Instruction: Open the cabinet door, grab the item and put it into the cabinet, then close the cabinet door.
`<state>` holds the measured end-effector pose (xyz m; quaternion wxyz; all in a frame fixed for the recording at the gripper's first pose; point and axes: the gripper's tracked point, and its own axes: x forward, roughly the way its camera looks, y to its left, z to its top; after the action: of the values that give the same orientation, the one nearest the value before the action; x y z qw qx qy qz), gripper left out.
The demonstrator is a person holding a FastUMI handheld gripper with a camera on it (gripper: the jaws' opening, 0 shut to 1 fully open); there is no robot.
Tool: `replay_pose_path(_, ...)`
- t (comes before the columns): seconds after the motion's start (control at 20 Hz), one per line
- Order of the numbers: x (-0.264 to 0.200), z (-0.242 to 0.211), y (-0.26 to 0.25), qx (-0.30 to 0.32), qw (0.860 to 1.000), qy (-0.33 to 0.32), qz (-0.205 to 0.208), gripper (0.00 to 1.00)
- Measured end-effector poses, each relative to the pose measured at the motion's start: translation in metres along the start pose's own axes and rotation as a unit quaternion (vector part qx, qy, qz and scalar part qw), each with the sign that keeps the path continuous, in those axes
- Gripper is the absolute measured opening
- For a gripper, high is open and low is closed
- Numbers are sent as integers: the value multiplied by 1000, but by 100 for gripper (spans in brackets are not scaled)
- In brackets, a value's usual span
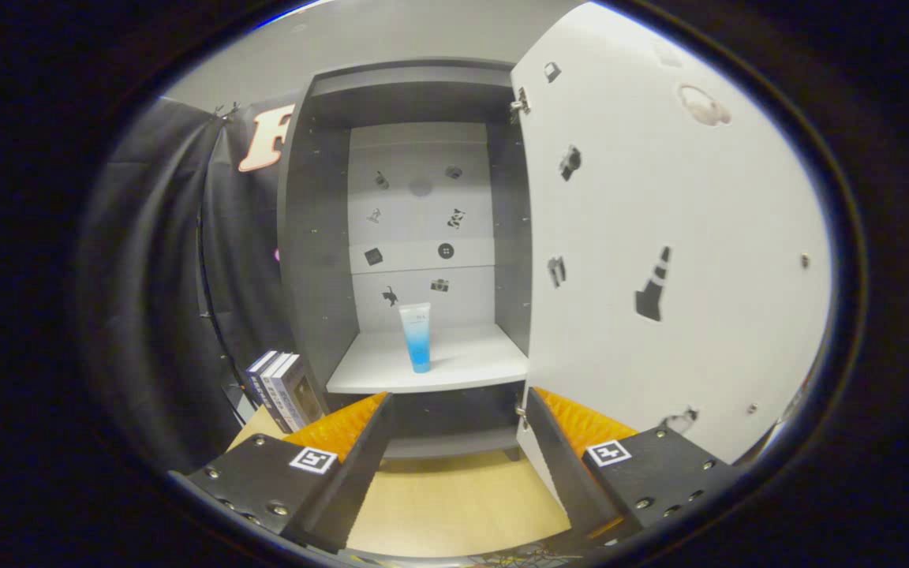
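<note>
Blue tube [416,338] on shelf | hand-held gripper [454,414] open | label seemingly unreadable

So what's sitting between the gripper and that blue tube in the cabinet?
Nothing: in the gripper view, bare shelf and the cabinet's dark front edge separate the open gripper from the upright tube.

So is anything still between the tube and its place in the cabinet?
Nothing visible: the tube already stands upright on the cabinet shelf. The door hangs open beside the open, empty gripper.
</note>
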<state>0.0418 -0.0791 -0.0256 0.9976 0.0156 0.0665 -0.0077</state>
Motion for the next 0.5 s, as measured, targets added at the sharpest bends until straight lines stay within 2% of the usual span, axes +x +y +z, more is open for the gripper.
replay_pose_path(0.25,-71,1,-48,20,999,-3,-42,99)
replay_pose_path(0.5,-119,-1,-120,43,993,-4,-108,99)
